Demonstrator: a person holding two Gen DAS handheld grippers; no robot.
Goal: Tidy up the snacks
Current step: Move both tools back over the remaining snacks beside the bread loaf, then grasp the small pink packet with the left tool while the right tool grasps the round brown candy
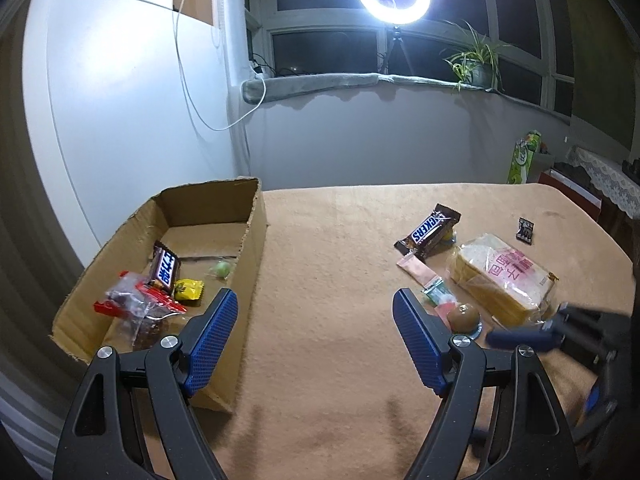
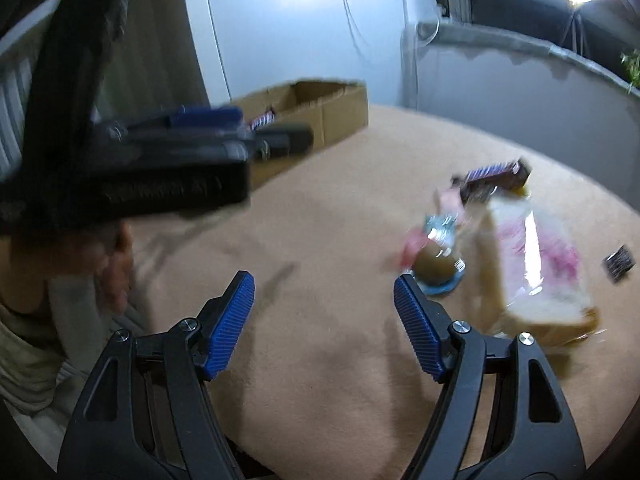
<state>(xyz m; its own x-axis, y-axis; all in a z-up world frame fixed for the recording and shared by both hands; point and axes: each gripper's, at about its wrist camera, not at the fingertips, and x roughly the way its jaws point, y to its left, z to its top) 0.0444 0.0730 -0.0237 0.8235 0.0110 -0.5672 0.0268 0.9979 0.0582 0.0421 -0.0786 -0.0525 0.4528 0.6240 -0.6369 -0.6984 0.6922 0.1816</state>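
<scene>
Jaws wide apart, both empty. Cardboard box [image 1: 168, 216] has approx 5 snacks; Snickers bar [image 1: 427, 232], bread bag [image 1: 504, 276] etc. still out.

Table w/ tan cloth [image 1: 328, 248]. Open cardboard box [image 1: 256, 248] at its left edge. At right, a loose cluster: Snickers bar [image 1: 427, 232], bagged sliced bread [image 1: 504, 276], small wrapped snacks; dark packet [image 1: 525, 230] apart.

A cardboard box [image 1: 256, 240] at left holds a few wrapped snacks; a Snickers bar [image 1: 427, 231] and bagged bread [image 1: 502, 276] lie right.
</scene>
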